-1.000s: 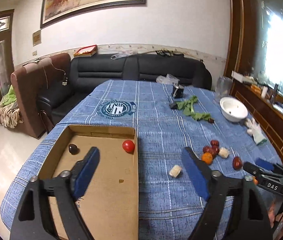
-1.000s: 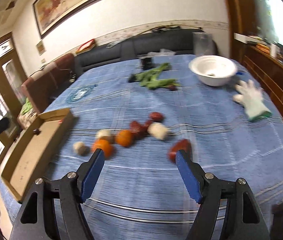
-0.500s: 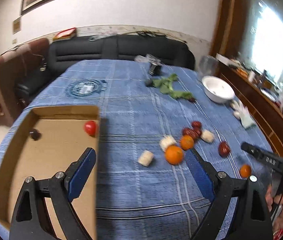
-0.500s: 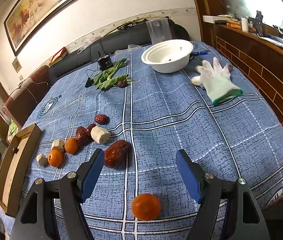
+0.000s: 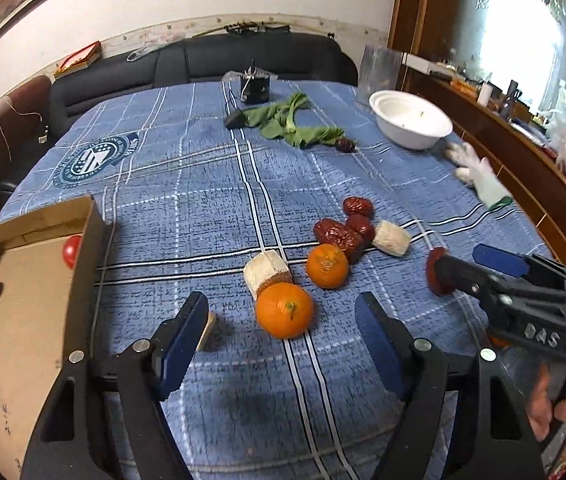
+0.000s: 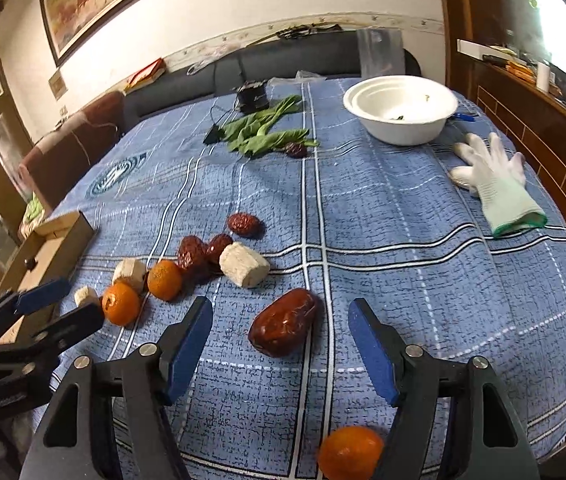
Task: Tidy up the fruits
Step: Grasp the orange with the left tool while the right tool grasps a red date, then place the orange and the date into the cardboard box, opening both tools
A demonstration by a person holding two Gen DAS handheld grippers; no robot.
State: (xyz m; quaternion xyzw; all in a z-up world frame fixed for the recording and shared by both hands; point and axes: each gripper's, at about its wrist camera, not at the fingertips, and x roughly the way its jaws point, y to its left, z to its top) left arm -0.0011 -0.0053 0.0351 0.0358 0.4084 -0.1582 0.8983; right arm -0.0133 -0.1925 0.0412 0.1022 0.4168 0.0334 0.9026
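In the left wrist view my left gripper [image 5: 283, 330] hangs low over the blue checked cloth. An orange [image 5: 285, 311] lies between its fingertips. The jaws are closing, with gaps on both sides of the fruit. A second orange [image 5: 327, 266], several red dates [image 5: 343, 236] and white chunks [image 5: 267, 274] lie just beyond. The cardboard box [image 5: 23, 320] at left holds a red tomato [image 5: 71, 250]. My right gripper [image 6: 279, 332] straddles a large red date [image 6: 285, 327]; its jaws are closing slightly and the pads stay clear of it. Another orange [image 6: 349, 454] lies under that gripper.
A white bowl [image 5: 411, 124], a white glove [image 5: 479, 176], leafy greens [image 5: 287, 124] and a black device [image 5: 257, 88] sit on the far half of the table. A wooden cabinet runs along the right edge and a dark sofa stands behind.
My left gripper swung right from over the box to the fruit cluster, sank, and its jaws narrowed. The right gripper shifted until the large date lay between its fingers.
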